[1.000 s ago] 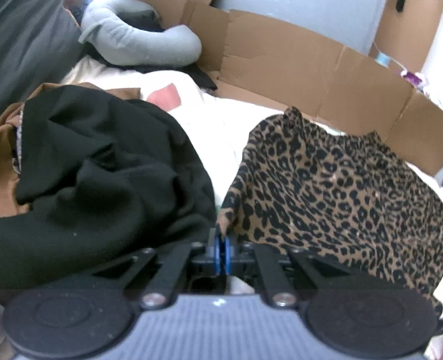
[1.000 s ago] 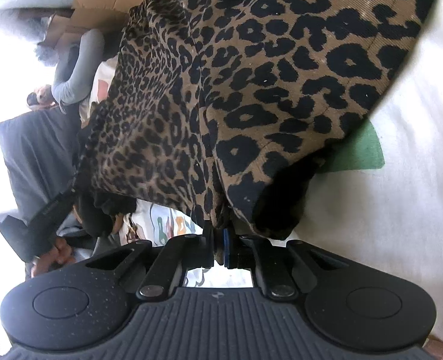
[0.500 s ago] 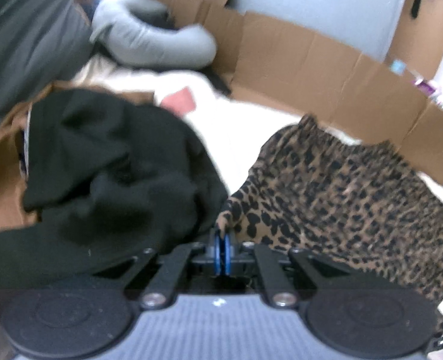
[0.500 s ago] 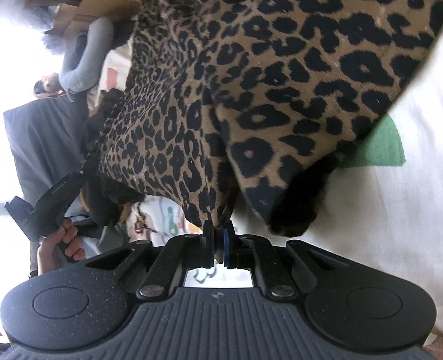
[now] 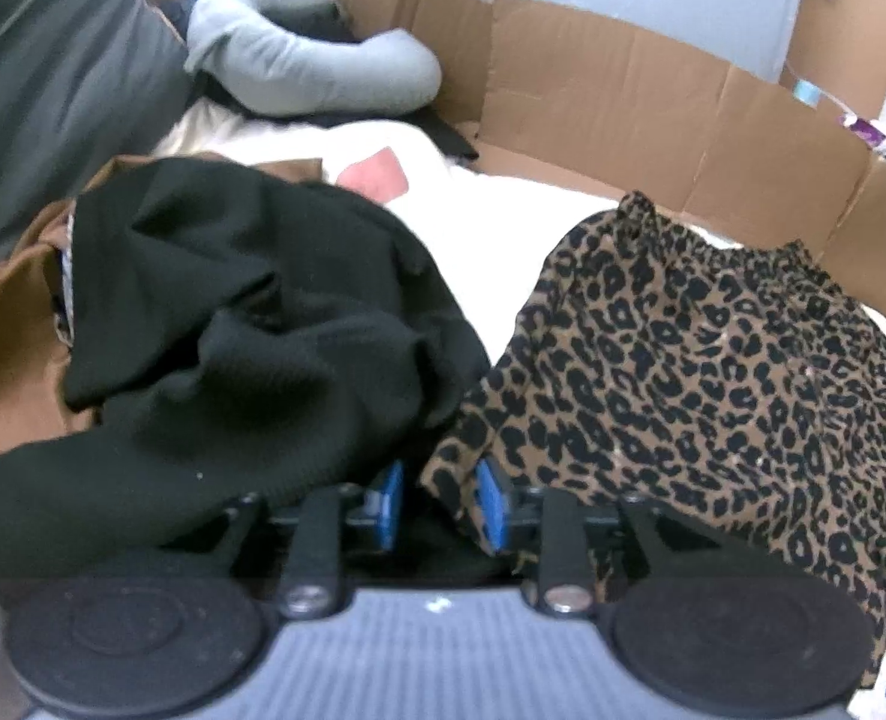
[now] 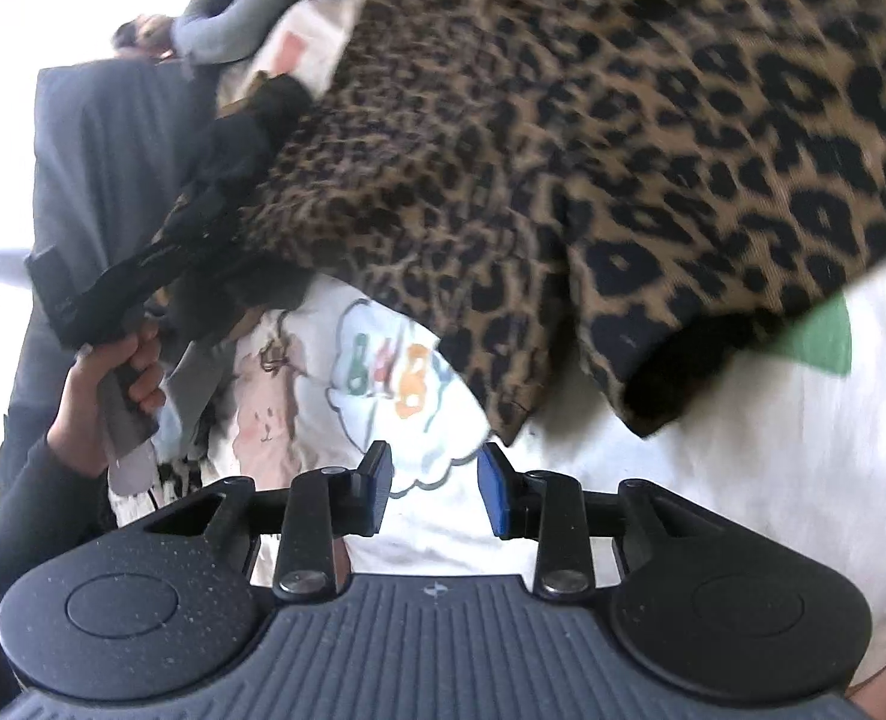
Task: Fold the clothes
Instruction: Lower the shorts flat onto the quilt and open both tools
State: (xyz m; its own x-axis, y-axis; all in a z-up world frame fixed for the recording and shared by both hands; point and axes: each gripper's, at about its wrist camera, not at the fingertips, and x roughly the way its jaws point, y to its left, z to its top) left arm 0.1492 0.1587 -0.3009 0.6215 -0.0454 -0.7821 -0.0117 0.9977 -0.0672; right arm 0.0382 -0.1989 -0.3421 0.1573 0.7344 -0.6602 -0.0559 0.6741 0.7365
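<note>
both claws apart, leopard garment (image 5: 712,360) seemingly loose.

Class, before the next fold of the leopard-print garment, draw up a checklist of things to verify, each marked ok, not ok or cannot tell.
1. Left tongs open: ok.
2. Right tongs open, nothing between the pads: ok.
3. Leopard-print garment released onto the white sheet: ok.
4. Garment lying flat: not ok, its edge is bunched and curled under.
5. Black garment clear of the leopard print: not ok, they touch near the left tongs.
6. Fold lines even: cannot tell.
</note>
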